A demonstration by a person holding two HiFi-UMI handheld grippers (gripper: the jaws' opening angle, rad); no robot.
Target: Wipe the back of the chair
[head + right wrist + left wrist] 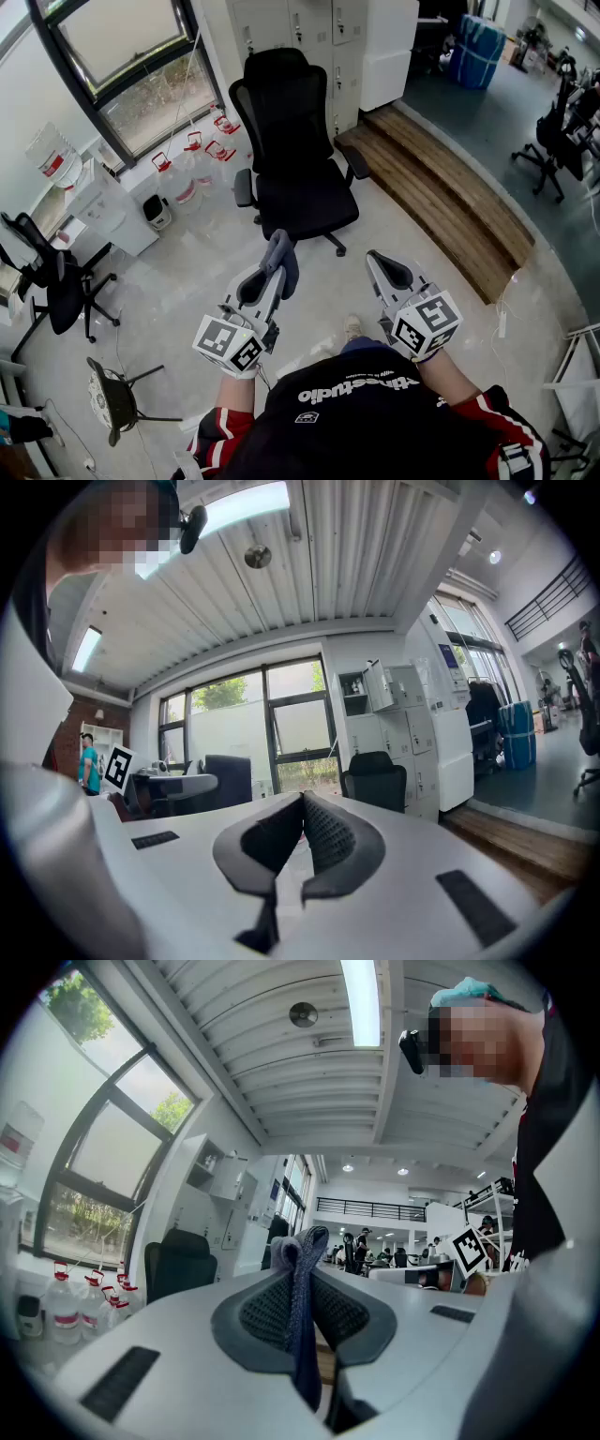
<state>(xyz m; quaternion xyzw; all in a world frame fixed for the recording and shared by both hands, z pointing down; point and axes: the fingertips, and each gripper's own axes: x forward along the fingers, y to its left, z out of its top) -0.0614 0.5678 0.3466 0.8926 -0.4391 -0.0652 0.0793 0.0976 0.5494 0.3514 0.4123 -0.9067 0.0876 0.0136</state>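
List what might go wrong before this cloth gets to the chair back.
1. The chair stands on casters; pressing on its back may roll or swivel it away, so the shut, empty right gripper may need to steady it.
2. The left gripper pinches only a narrow fold of the cloth; rubbing could drag it out.

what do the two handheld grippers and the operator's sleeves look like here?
The left gripper and right gripper both have light grey moulded bodies. Each claw is lined with dark grey textured pads. Each gripper carries a white cube with black square markers. The sleeves are black with red and white stripes, on a black top with white print.
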